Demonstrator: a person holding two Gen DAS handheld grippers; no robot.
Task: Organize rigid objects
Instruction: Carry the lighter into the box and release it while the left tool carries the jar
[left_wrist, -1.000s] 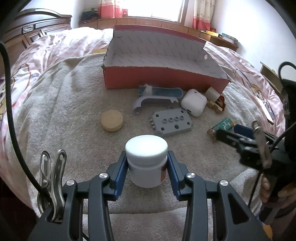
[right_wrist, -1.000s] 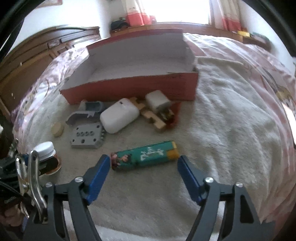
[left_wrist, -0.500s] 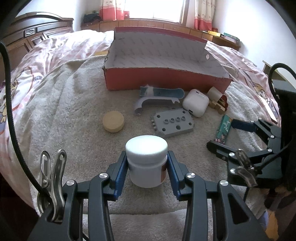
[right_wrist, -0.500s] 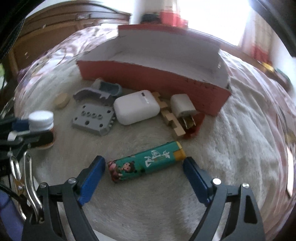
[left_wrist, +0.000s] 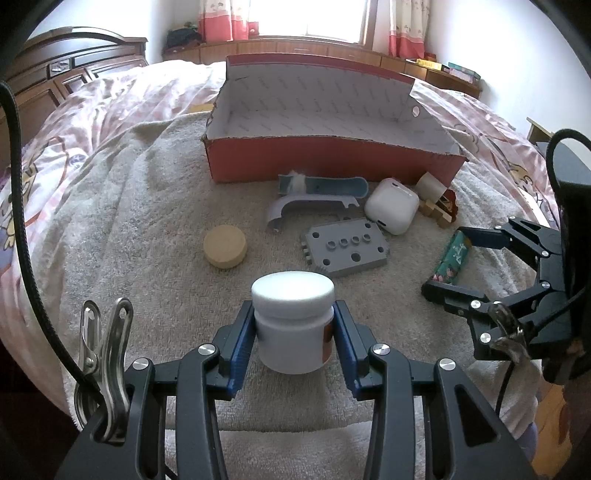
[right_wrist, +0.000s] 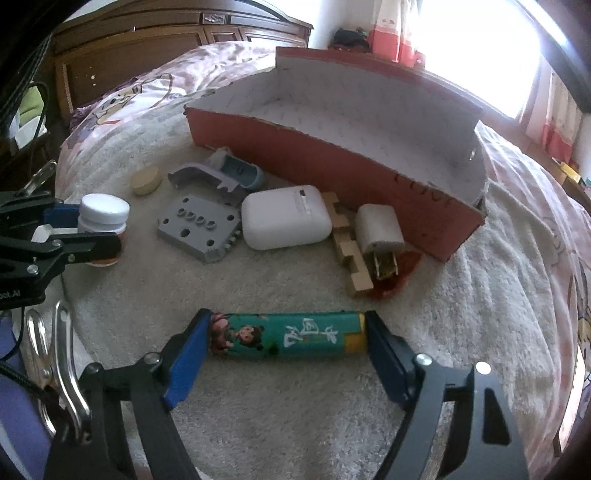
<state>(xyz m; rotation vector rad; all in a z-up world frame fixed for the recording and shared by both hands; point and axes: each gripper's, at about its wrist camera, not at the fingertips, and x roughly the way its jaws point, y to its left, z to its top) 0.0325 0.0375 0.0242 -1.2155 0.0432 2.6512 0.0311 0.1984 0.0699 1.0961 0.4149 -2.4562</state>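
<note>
Green lighter (right_wrist: 288, 335), white Chinese lettering

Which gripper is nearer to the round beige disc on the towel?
Left. The left gripper, holding the white jar, sits just in front of the disc; the right gripper is farther, past the grey plate.

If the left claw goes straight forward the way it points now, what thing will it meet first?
The left claw, shut on the white jar, points toward the grey block with holes, so probably the jar would meet that block first. The red box stands farther behind. Depth is hard to judge here.
</note>
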